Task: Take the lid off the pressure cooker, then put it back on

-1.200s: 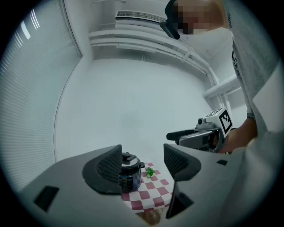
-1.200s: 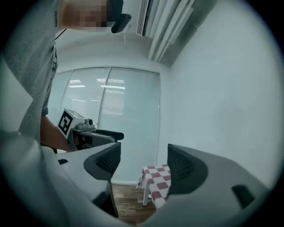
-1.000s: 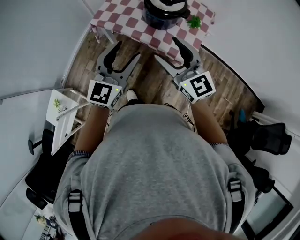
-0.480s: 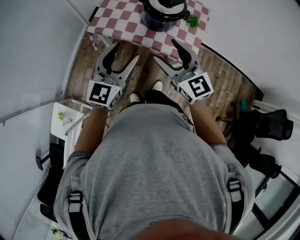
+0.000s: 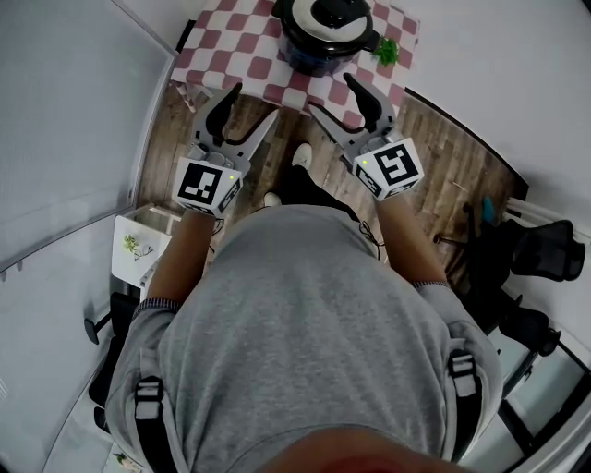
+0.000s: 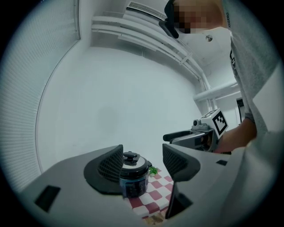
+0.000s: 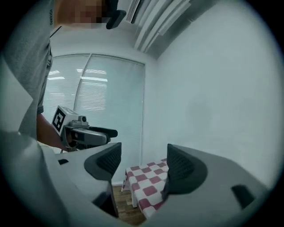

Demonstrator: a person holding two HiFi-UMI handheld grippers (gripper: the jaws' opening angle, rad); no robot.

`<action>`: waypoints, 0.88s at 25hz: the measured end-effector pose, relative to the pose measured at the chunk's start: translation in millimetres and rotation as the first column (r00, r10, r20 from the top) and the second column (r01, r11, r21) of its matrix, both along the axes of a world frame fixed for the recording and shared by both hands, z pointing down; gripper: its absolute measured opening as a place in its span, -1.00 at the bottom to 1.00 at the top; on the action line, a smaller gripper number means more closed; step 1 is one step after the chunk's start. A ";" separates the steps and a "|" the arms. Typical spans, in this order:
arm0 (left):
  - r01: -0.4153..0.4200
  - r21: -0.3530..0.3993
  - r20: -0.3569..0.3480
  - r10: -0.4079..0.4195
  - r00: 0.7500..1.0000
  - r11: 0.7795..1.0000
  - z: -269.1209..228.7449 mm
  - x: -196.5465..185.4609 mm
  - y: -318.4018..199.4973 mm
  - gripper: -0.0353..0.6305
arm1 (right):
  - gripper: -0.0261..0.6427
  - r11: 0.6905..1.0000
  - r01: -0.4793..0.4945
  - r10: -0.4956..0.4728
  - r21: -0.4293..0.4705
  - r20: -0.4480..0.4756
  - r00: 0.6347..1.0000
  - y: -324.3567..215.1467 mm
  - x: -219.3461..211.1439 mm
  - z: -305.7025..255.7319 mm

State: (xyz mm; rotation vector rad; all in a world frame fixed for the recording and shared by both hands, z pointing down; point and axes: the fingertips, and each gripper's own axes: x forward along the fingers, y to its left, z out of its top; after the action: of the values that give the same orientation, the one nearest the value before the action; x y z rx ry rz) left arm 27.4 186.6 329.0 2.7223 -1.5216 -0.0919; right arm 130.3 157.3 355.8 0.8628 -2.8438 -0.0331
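Checked-cloth table [image 5: 242, 51] nearer than a second ago; left gripper [image 5: 252, 103] and right gripper [image 5: 330, 95] advanced, jaws spread, empty. Lid [image 5: 328, 16] on pressure cooker [image 5: 314, 55], untouched.

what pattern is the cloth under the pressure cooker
Red and white checks on the tablecloth; it shows best in the head view.

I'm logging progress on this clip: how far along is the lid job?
Done: nothing yet; the lid sits on the cooker on the table. In hand: the left gripper and right gripper are open and empty, short of the cooker. Left: lift the lid off, then put it back.
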 end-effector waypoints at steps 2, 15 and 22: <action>-0.005 -0.006 -0.011 0.005 1.000 1.000 0.7 -0.1 -17.9 -0.01 | 0.05 1.000 -0.001 0.001 0.005 0.003 1.000 -18.9 0.8 -1.7; -0.017 -0.010 0.032 0.017 0.999 1.000 -11.9 22.2 -141.3 -0.01 | 0.04 0.999 -0.034 0.034 0.006 -0.018 0.999 -136.8 34.9 -3.7; -0.027 0.006 0.074 0.026 0.997 1.000 -12.1 43.4 -193.5 0.01 | 0.06 0.999 -0.042 0.042 0.004 -0.021 0.999 -187.0 51.2 -2.2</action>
State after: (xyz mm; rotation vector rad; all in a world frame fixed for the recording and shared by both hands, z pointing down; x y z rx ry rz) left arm 70.8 -6.9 316.9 2.7804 -1.5048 0.0038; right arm 181.5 -29.6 353.6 0.9173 -2.8056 -0.0418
